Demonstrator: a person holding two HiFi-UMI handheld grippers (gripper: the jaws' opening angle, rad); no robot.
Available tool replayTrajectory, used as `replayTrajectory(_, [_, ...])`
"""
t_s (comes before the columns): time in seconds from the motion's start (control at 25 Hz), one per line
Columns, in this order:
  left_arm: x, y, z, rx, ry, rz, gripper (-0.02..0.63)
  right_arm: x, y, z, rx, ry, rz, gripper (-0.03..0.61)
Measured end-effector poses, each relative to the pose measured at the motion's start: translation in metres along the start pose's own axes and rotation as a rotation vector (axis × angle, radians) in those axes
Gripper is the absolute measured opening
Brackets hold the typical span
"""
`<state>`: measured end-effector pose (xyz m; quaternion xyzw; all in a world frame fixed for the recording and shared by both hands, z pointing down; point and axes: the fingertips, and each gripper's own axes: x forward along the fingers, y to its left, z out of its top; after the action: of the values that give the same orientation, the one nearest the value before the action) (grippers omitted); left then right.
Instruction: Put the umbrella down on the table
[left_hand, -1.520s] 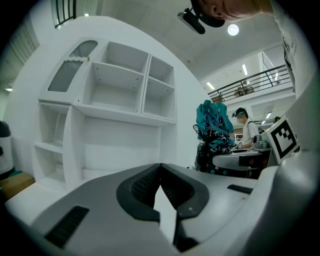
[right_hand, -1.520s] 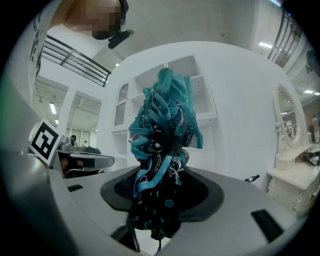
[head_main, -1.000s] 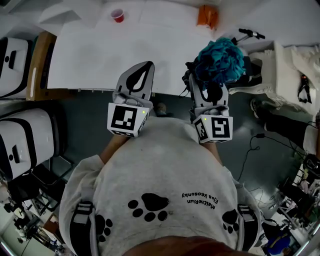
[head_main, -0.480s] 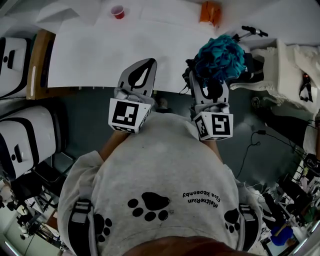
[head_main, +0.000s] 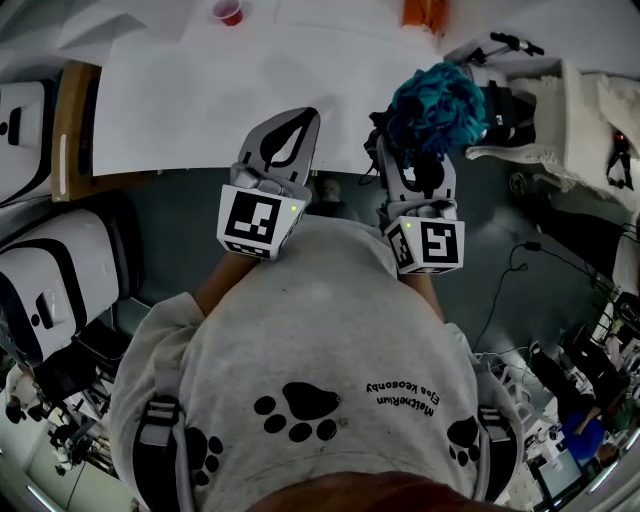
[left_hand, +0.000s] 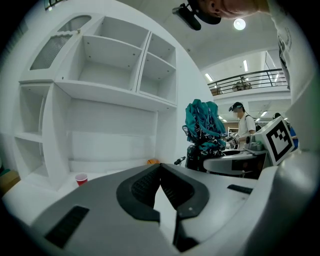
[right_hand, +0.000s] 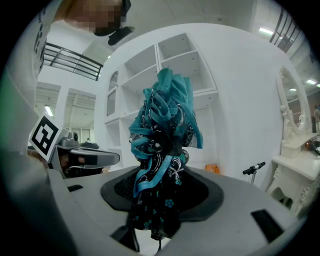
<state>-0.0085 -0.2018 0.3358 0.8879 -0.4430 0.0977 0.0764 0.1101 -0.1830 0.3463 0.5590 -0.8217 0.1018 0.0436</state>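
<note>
The folded teal and black umbrella stands upright in my right gripper, which is shut on its lower part above the table's near right corner. In the right gripper view the umbrella fills the space between the jaws of that gripper, its dark flowered fabric pressed between the pads. My left gripper is shut with nothing in it, its tips over the near edge of the white table. From the left gripper view, that gripper shows its tips meeting, with the umbrella off to the right.
A red cup and an orange object stand at the table's far side. A scooter handlebar and a white dresser are at the right. White cases stand at the left. White shelves rise behind the table.
Both grippers have moved a little forward toward the table and lower, the umbrella still held in the right one. Neither pair of jaws has changed.
</note>
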Motion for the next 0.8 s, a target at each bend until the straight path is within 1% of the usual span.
replayTrajectory(0.2, [0.013, -0.007, -0.009, 0.003, 0.011, -0.032, 0.018, 0.004, -0.007, -0.017, 0.015, 0.036, -0.011, 0.236])
replayTrajectory(0.28, [0.017, -0.010, -0.013, -0.002, 0.007, -0.037, 0.018, 0.004, -0.010, -0.023, 0.019, 0.049, -0.012, 0.236])
replayTrajectory(0.4, [0.026, -0.009, -0.021, -0.011, 0.032, -0.041, 0.018, 0.012, -0.016, -0.033, 0.029, 0.076, -0.009, 0.236])
replayTrajectory(0.48, [0.033, -0.006, -0.024, -0.018, 0.029, -0.040, 0.018, 0.020, -0.021, -0.040, 0.045, 0.100, -0.006, 0.236])
replayTrajectory(0.64, [0.041, -0.004, -0.038, -0.039, 0.071, -0.044, 0.018, 0.029, -0.027, -0.055, 0.066, 0.144, -0.011, 0.236])
replayTrajectory(0.8, [0.053, 0.005, -0.048, -0.055, 0.090, -0.042, 0.018, 0.043, -0.033, -0.069, 0.076, 0.179, -0.016, 0.236])
